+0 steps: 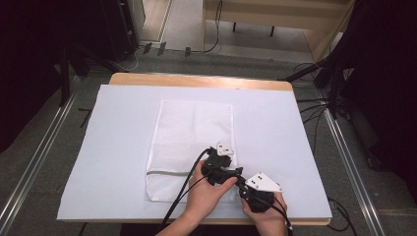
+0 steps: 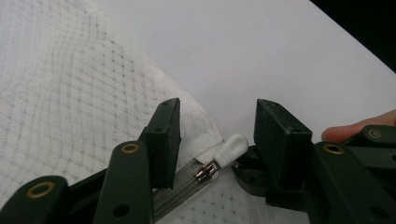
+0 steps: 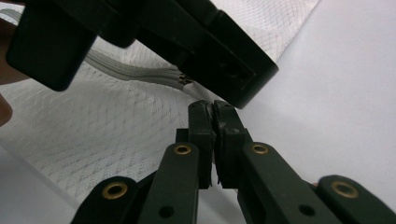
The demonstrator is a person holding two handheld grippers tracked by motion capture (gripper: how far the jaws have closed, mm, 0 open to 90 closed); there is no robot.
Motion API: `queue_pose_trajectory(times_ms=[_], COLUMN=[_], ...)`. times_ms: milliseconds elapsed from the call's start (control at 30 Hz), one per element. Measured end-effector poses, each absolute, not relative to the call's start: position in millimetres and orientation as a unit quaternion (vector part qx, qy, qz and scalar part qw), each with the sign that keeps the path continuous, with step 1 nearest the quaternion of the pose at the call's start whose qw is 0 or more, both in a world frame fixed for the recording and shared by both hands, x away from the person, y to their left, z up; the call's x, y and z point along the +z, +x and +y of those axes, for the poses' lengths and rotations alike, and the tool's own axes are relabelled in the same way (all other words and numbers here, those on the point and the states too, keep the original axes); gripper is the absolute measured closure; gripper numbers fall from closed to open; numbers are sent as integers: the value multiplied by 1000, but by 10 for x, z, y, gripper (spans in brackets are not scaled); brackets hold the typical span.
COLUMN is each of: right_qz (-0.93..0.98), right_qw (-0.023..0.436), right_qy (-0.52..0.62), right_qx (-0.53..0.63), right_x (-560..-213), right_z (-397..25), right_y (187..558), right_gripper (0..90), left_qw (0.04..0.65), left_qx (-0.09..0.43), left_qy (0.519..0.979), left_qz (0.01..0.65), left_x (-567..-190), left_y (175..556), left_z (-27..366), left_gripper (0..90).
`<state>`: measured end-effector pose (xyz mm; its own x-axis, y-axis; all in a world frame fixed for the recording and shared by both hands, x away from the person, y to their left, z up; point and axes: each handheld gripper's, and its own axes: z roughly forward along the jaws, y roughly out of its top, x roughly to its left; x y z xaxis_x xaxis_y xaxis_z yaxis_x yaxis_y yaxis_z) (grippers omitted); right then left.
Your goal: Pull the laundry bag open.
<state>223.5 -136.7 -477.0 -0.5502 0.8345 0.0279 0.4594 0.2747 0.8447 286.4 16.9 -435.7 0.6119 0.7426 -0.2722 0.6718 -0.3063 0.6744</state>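
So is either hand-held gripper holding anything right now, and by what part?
The right hand-held gripper is shut, apparently pinching the mesh bag's edge. The left hand-held gripper is open around the zipper pull, not gripping it.

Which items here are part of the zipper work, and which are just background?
In the job: mesh laundry bag; its zipper pull; left gripper, jaws open around the pull; right gripper, jaws closed.
Background: white table cover; floor cables.
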Motion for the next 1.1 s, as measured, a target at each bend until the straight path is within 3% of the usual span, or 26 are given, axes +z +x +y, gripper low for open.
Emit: queue_pose_trajectory(times_ms=[233,467,667,833,1100], right_qz=[767,771,776,776,778], right_qw=[221,224,228,231,232], right_qy=[424,416,406,405,406], right_qx=[427,426,425,425,419], right_x=[-4761,-4759,-4747,-4747,-4756], right_z=[-1375,-1342,-1330,-1328,-1326], right_y=[2240,2226,2203,2204,2217], right_gripper=[885,885,887,887,888], left_qw=[405,388,370,378,395], left_qx=[31,46,62,59,40], left_qy=[805,808,814,812,805], left_qz=[432,440,444,442,441], left_x=[-4322,-4345,-4371,-4330,-4285], left_y=[2858,2864,2865,2871,2866], left_z=[262,107,76,146,260], left_gripper=[602,496,483,572,623])
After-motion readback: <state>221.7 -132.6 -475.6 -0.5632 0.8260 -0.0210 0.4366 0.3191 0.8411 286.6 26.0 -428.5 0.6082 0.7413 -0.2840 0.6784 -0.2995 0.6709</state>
